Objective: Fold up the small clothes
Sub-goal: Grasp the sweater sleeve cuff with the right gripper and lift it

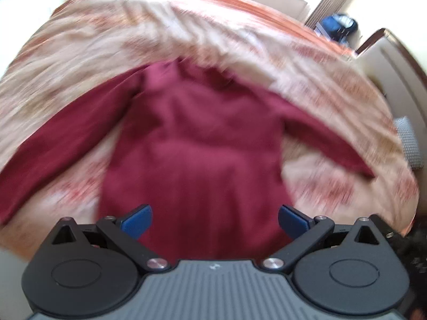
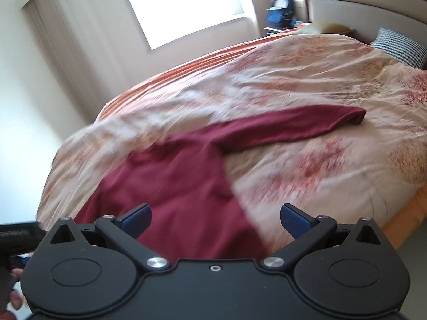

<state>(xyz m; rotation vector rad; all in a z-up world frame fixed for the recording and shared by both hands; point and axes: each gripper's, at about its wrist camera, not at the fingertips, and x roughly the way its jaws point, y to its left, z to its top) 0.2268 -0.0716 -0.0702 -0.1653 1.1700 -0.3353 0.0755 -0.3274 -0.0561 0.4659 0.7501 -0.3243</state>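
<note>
A dark red long-sleeved top (image 1: 192, 144) lies spread flat on the bed, both sleeves stretched outward. In the left wrist view its hem end is nearest me, and my left gripper (image 1: 214, 220) hovers open over that end with nothing between its blue pads. The right wrist view shows the same top (image 2: 176, 181) from the side, one sleeve (image 2: 288, 129) reaching to the right. My right gripper (image 2: 215, 220) is open above the garment's near edge and holds nothing. Both views are blurred by motion.
A floral peach quilt (image 2: 307, 74) covers the bed. A checked pillow (image 2: 400, 46) and the headboard (image 2: 373, 0) are at the far right, a blue backpack (image 2: 280, 9) stands by the window. Part of a hand (image 2: 14, 297) shows at the lower left.
</note>
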